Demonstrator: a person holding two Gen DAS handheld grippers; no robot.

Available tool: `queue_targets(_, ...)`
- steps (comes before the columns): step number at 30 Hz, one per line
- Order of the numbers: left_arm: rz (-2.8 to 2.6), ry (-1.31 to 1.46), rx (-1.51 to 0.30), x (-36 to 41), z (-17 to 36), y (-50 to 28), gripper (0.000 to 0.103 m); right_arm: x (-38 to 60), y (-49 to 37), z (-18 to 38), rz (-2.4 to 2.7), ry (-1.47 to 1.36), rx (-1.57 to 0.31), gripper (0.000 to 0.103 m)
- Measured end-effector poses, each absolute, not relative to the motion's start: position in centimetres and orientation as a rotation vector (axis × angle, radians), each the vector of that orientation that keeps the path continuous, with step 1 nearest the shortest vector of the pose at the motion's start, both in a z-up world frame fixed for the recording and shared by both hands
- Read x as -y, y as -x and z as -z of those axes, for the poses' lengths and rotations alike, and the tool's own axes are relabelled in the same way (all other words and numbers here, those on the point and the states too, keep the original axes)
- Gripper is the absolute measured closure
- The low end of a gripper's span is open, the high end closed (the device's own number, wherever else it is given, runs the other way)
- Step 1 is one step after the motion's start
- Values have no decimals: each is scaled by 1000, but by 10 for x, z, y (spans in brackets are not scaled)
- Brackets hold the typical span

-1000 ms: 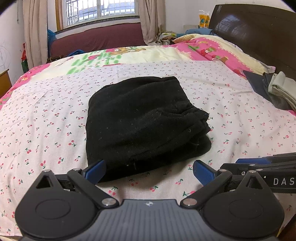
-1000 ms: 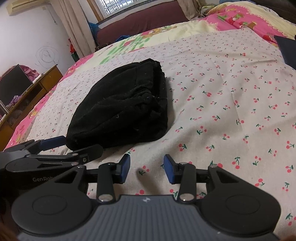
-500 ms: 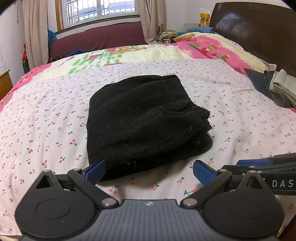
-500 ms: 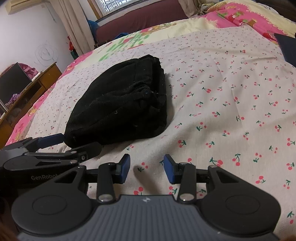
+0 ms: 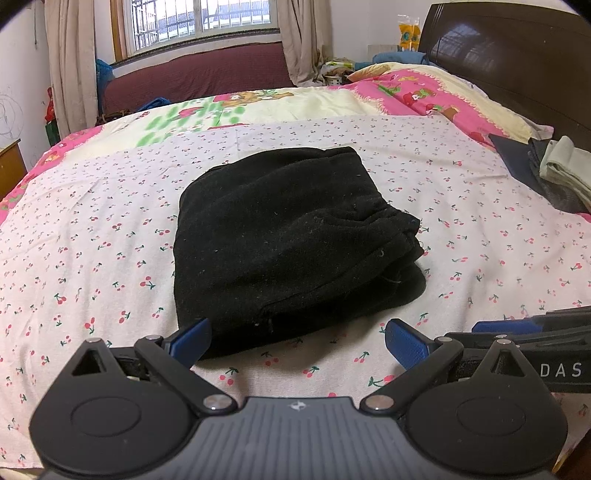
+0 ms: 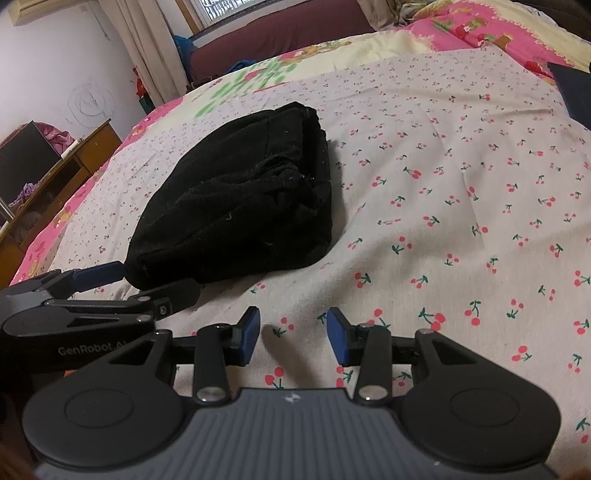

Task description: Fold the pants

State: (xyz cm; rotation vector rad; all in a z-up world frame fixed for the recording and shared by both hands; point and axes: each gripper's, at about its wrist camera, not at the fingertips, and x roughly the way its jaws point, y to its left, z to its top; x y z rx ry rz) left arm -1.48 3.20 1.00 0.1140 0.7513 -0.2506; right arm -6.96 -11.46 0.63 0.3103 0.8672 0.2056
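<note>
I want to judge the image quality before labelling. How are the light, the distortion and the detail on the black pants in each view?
Left wrist view: daylight from the window, strong fisheye bending of the bed, dark corners; the black pants show little fold detail. Right wrist view: dimmer, the pants cast a soft shadow on the sheet; the right gripper looks sharp, its jaws apart.

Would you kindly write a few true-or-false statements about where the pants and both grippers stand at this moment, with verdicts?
1. The black pants lie folded in a compact bundle on the cherry-print sheet. True.
2. The right gripper is clamped on the pants. False: its jaws are open over bare sheet, apart from the bundle.
3. The left gripper has its jaws wide open. True.
4. The pants hang off the bed's edge. False: they rest fully on the sheet.
5. Other folded clothes lie near the headboard. True.
</note>
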Motion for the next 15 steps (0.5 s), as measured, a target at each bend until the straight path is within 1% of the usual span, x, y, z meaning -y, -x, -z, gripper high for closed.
queue_targets(15, 252, -112, -752, -31, -10, 15, 0, 113, 69, -4, -200, -310, -884, 62)
